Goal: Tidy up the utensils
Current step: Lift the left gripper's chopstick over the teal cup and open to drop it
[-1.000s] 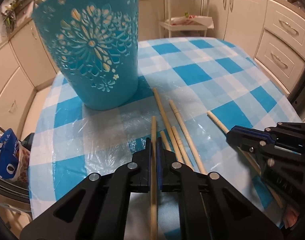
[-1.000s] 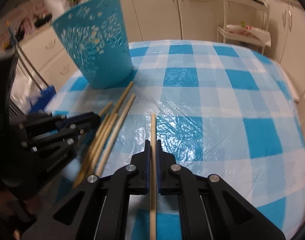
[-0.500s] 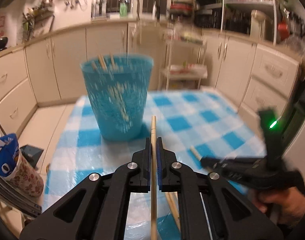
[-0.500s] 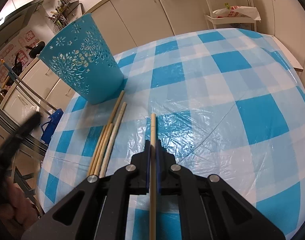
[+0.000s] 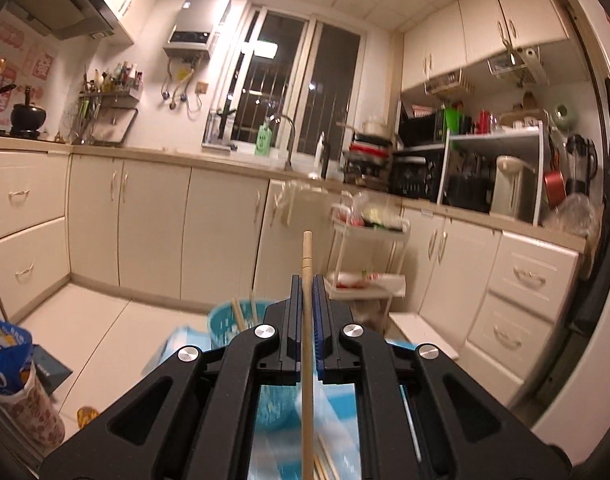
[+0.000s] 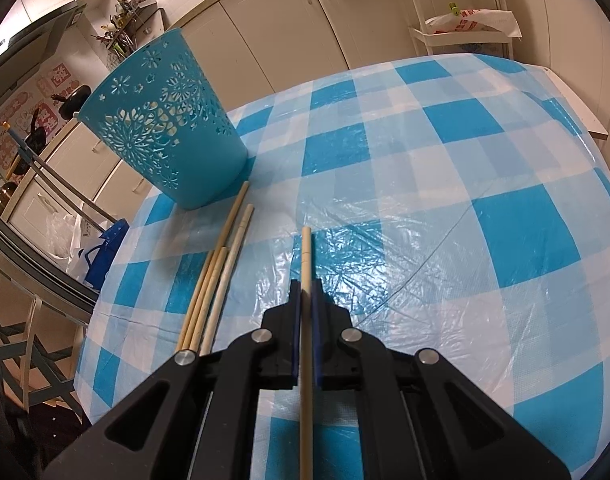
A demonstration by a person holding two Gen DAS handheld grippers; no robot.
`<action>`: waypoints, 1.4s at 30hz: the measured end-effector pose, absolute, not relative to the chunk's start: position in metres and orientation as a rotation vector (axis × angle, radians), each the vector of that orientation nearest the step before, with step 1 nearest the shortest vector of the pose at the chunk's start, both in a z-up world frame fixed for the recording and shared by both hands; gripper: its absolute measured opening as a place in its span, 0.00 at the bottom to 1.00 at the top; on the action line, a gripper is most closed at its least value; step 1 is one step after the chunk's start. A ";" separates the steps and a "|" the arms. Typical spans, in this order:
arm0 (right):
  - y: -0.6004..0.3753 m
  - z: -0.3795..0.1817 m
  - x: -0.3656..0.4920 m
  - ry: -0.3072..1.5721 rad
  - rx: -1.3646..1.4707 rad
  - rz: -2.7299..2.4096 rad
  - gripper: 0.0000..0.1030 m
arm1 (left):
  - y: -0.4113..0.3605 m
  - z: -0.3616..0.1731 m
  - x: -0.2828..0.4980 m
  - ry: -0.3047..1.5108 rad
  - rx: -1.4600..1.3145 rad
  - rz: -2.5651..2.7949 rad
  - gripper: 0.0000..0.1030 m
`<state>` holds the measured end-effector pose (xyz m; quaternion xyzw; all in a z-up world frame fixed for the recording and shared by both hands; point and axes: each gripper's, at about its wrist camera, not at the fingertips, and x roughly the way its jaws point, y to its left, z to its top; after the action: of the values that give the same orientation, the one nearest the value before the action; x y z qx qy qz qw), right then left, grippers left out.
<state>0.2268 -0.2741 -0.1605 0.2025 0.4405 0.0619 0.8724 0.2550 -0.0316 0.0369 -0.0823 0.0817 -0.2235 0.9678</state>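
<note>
Round table (image 6: 445,168) under blue checked plastic cover, falling away at the near-left rim toward chair frames and bags below; wide bare cloth to the right, free for swinging. Turquoise cut-out basket (image 6: 165,120) upright near the far-left rim, a few sticks already inside as glimpsed from the left wrist view (image 5: 229,322), though blurred there. Four loose chopsticks (image 6: 221,272) bundled on the cloth just beside the basket's foot. Right gripper (image 6: 305,292) clenched on one chopstick (image 6: 305,256), angled down over the table. Left gripper (image 5: 308,286) clamped on another chopstick (image 5: 307,256), raised high, nearly level, basket low beneath it. Likely trouble: long stick tipping the light basket on entry, catching a cut-out, or missing the mouth and rolling off the near rim.
</note>
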 end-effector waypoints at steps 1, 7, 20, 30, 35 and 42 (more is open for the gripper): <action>-0.274 -0.161 0.227 0.920 0.425 0.130 0.06 | -0.032 0.039 0.262 0.155 -0.179 -0.450 0.05; -0.275 -0.161 0.227 0.920 0.431 0.133 0.06 | -0.032 0.053 0.312 0.110 -0.259 -0.436 0.05; -0.278 -0.162 0.227 0.918 0.451 0.141 0.06 | -0.047 0.039 0.407 0.049 -0.378 -0.313 0.05; -0.279 -0.163 0.227 0.918 0.462 0.146 0.06 | -0.062 0.013 0.404 0.093 -0.264 -0.298 0.05; -0.280 -0.163 0.227 0.918 0.463 0.147 0.06 | -0.069 -0.004 0.399 0.167 -0.193 -0.294 0.05; -0.280 -0.163 0.227 0.918 0.465 0.148 0.06 | -0.062 -0.022 0.380 0.262 -0.152 -0.281 0.21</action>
<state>0.2275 -0.2803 -0.1628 0.2221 0.4386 0.0705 0.8680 0.3797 -0.0617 -0.0217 -0.0757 0.1300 -0.1395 0.9787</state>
